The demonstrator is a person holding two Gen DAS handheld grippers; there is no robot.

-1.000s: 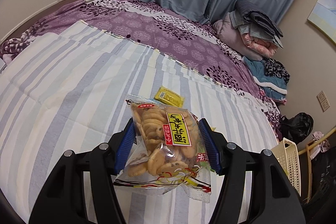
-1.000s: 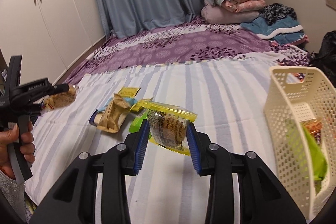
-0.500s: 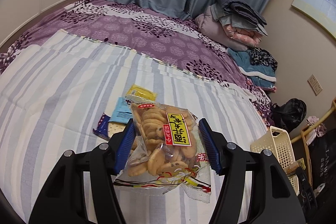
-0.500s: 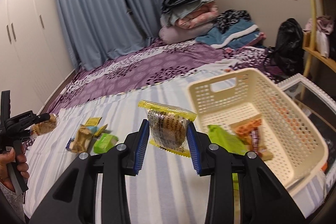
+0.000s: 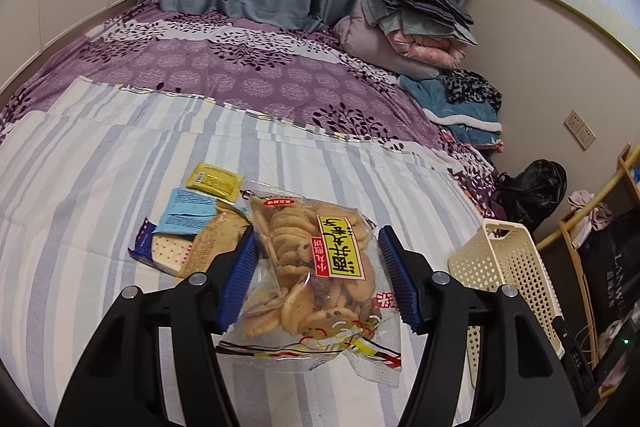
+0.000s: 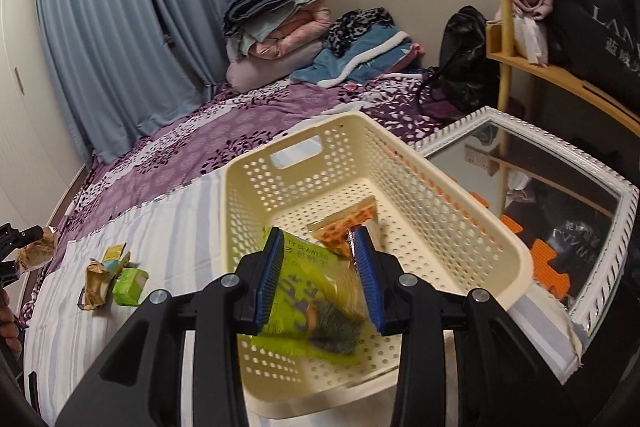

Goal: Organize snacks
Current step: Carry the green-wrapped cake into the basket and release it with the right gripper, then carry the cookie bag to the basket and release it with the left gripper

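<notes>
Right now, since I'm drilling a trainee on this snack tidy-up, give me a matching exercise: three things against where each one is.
Things: 1 cookie bag; 2 seaweed packet; 3 yellow packet.
Places: A lying on the striped sheet; B clamped in the left gripper; C inside the basket.
Pairs: 1-B, 2-C, 3-A.
</notes>
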